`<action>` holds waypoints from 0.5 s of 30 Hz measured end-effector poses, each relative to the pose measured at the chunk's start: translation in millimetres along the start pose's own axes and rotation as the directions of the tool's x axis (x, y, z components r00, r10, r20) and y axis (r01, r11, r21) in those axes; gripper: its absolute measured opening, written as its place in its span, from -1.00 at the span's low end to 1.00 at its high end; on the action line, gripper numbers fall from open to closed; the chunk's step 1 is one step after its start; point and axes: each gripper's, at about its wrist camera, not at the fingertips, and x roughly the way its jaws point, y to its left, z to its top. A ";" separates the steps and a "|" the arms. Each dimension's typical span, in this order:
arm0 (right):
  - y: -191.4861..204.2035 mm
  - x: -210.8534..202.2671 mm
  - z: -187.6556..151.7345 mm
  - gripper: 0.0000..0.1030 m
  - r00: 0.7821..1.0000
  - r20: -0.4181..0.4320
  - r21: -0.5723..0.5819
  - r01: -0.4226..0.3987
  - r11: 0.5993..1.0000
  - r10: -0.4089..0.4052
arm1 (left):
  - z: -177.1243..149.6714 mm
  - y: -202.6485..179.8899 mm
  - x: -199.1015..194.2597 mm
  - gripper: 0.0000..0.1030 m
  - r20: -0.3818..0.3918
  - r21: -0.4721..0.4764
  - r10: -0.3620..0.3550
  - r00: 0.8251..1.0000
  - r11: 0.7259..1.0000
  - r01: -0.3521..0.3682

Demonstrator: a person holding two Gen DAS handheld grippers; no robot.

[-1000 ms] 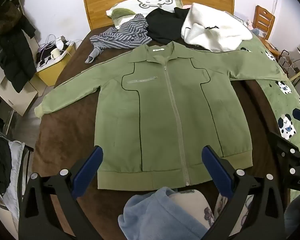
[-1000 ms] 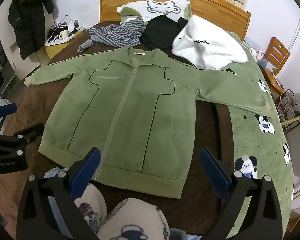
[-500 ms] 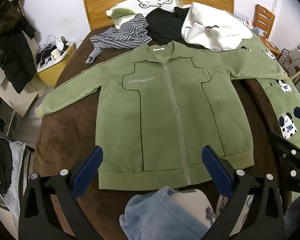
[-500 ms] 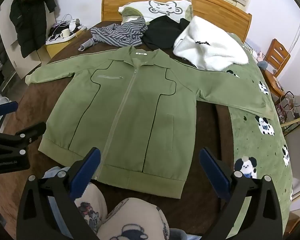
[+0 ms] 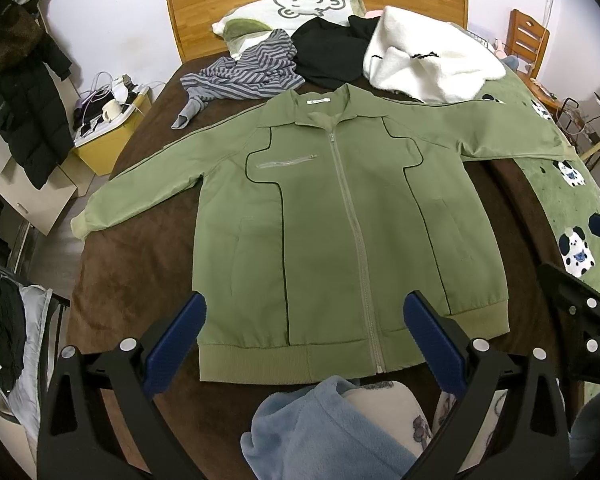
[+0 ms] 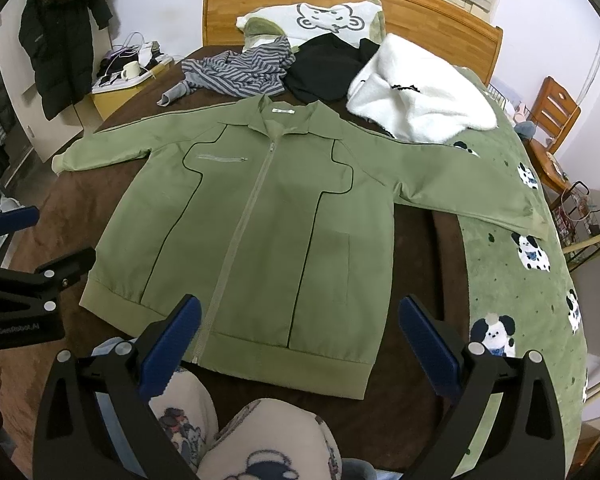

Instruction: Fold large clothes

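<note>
A green zip-up jacket (image 5: pixel 340 220) lies flat and face up on the brown bed cover, zipped, both sleeves spread out; it also shows in the right wrist view (image 6: pixel 268 224). My left gripper (image 5: pixel 305 334) hovers above the hem, open and empty. My right gripper (image 6: pixel 299 334) hovers above the hem on the jacket's right half, open and empty. Each gripper shows at the edge of the other's view: the right one (image 5: pixel 580 304), the left one (image 6: pixel 28 276).
At the head of the bed lie a striped grey garment (image 5: pixel 244 76), a black garment (image 5: pixel 332 52), a white fleece (image 5: pixel 428 64) and a bear pillow (image 5: pixel 296 8). A green dog-print blanket (image 6: pixel 520 292) covers the right side. A yellow box (image 5: pixel 108 140) stands left.
Both views have crept slightly nearer and the jacket sits a touch lower in frame. The jacket itself has not moved and both grippers stay open.
</note>
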 end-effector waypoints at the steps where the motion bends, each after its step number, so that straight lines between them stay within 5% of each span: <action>1: -0.2 0.1 0.3 0.89 1.000 0.001 0.001 0.000 1.000 0.000 | -0.2 0.7 -0.7 0.87 0.001 0.001 0.001 1.000 1.000 -0.001; 15: -3.6 3.7 1.0 0.89 1.000 -0.006 0.002 -0.004 1.000 0.004 | 4.4 0.4 5.0 0.87 -0.009 0.002 0.007 1.000 1.000 -0.007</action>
